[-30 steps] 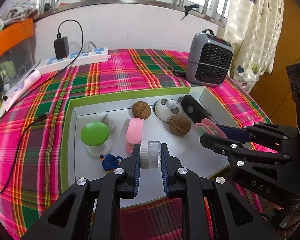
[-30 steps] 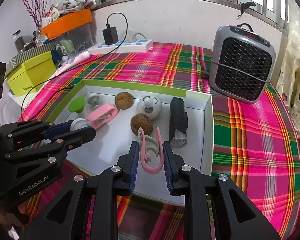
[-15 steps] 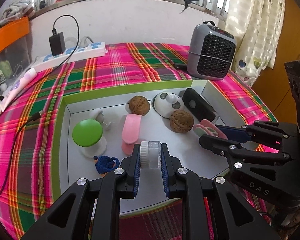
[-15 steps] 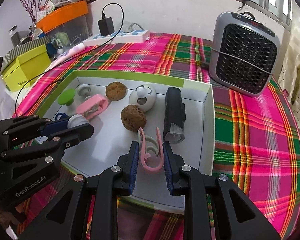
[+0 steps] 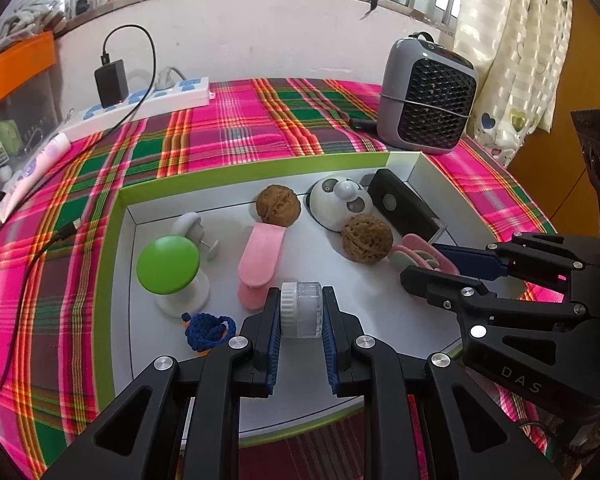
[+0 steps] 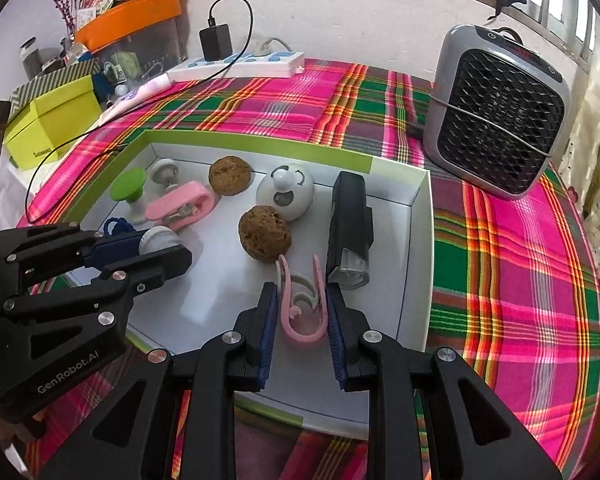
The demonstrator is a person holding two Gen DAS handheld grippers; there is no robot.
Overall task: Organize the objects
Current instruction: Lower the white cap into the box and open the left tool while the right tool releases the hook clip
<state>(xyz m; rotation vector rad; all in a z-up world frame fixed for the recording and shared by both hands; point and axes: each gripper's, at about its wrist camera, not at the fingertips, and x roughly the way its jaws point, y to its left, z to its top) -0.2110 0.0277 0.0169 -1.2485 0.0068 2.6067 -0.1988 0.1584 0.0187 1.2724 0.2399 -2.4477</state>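
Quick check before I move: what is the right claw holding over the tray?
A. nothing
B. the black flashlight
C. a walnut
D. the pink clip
D: in the right wrist view the right claw is shut on the pink clip, its pads pressing on both arms of it; the walnut and flashlight lie in the tray.

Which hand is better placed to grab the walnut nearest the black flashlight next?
Neither is free, but the right gripper, holding the pink clip, sits just before that walnut.
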